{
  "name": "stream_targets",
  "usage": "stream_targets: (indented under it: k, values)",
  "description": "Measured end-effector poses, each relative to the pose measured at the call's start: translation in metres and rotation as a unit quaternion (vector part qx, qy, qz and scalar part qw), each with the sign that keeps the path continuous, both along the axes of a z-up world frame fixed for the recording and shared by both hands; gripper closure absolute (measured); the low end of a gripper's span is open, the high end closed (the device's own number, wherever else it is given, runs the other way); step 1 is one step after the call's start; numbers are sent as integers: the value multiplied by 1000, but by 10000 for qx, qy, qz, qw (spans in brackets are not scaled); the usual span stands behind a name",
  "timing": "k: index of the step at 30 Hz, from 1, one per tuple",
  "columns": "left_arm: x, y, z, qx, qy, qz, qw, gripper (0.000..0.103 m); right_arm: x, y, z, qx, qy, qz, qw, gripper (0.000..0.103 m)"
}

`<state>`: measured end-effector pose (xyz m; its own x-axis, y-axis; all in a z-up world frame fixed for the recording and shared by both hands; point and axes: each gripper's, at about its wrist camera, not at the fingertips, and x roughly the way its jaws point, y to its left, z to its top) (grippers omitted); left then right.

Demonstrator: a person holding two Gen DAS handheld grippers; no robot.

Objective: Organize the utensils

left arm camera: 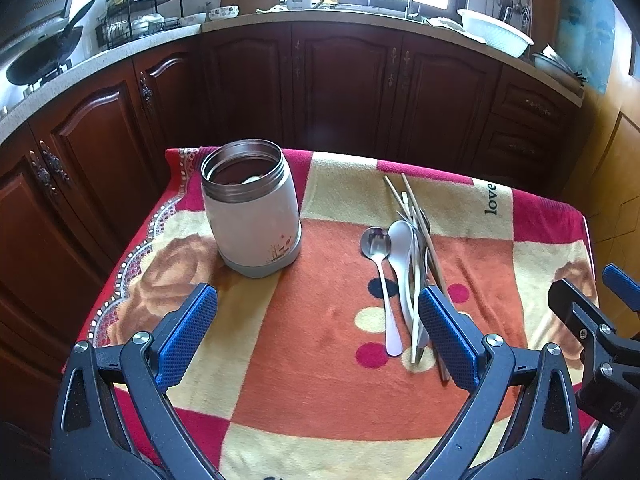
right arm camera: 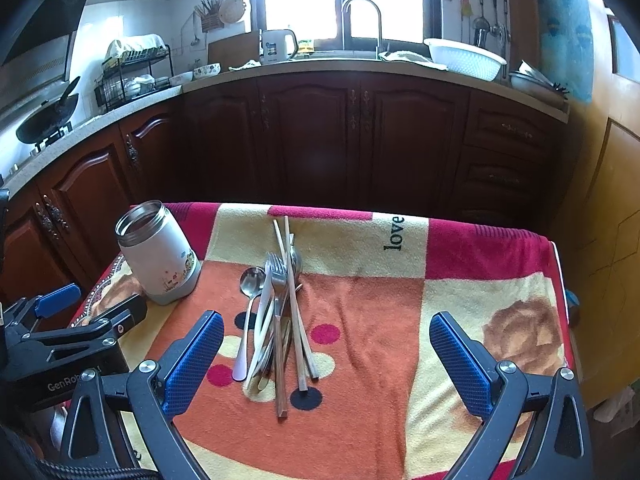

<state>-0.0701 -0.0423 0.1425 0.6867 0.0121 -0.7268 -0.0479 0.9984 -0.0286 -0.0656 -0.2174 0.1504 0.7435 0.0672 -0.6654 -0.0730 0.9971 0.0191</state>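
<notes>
A pile of utensils lies on the patterned cloth: a steel spoon, a white spoon, a fork and chopsticks. An open white-and-steel jar stands upright at the back left; it also shows in the right wrist view. My left gripper is open and empty, hovering between jar and pile. My right gripper is open and empty, just right of the pile's near ends.
The cloth-covered table is small, with edges close on all sides. Dark wood cabinets and a counter with sink, white basin, kettle and dish rack stand beyond. A wok sits on the stove at left.
</notes>
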Motion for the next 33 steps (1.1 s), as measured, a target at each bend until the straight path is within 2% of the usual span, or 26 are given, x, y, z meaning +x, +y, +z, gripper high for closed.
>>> stream_targets:
  k: [12, 15, 18, 19, 21, 23, 24, 27, 29, 33]
  values:
    - [10, 4, -20, -291, 271, -54, 9992, 2, 11, -4, -15, 100, 131, 40, 9999, 0]
    - [15, 7, -26, -461, 281, -140, 9984, 2, 18, -9, -24, 207, 199, 107, 9995, 2]
    - [24, 8, -33, -646, 351, -264, 9969, 4, 30, -15, -34, 398, 351, 263, 9982, 14]
    - [28, 9, -35, -697, 401, -294, 9963, 8, 35, -17, -37, 461, 396, 304, 9977, 20]
    - [37, 8, -41, -787, 503, -357, 9950, 11, 47, -21, -44, 617, 498, 367, 9962, 25]
    - [47, 6, -49, -870, 607, -436, 9934, 21, 58, -23, -49, 778, 592, 468, 9941, 36]
    - [53, 4, -53, -898, 707, -499, 9922, 22, 63, -22, -52, 844, 631, 526, 9930, 44]
    - [66, -1, -63, -824, 839, -544, 9916, 25, 80, -20, -61, 1056, 812, 683, 9887, 50]
    - [75, -6, -69, -731, 941, -570, 9912, 32, 90, -17, -65, 1101, 888, 811, 9866, 54]
    - [93, -9, -82, -687, 1103, -562, 9899, 33, 111, -7, -77, 1078, 1071, 1070, 9826, 60]
